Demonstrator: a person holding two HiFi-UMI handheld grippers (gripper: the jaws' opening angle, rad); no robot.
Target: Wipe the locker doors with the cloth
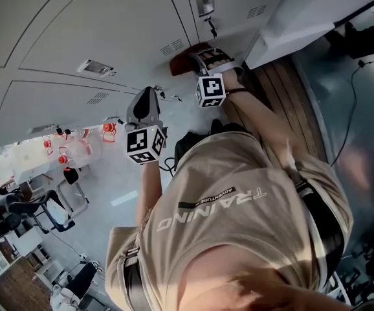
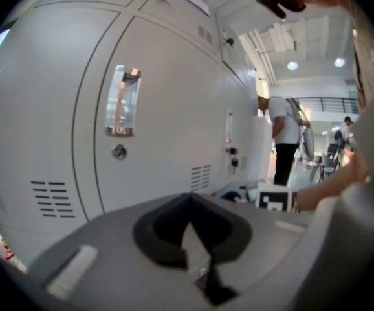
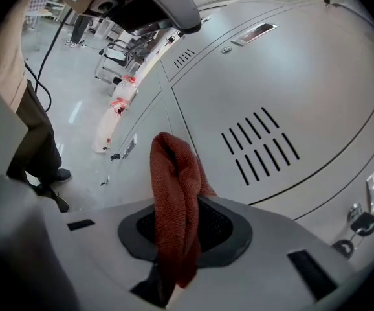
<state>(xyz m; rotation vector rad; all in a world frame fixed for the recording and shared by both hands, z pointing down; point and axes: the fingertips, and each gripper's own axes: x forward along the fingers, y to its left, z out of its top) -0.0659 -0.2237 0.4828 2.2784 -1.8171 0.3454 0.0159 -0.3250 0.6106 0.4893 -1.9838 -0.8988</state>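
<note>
Grey steel locker doors [image 1: 96, 31] fill the upper left of the head view, and the person in the beige shirt [image 1: 239, 219] leans in close to reach them. At upper centre the right gripper [image 1: 208, 58] is clamped on the rust-red cloth [image 3: 174, 186]. The cloth bunches up between its jaws, at the door beside the vent slots [image 3: 261, 144]; whether it touches, I can't tell. It is pushed out front, I'd guess, so fabric rather than tool meets the paint. The left gripper [image 1: 145, 105] hangs at frame centre, jaws together on nothing, seemingly kept out of the way. A key [image 3: 363, 224] dangles at the lower right.
</note>
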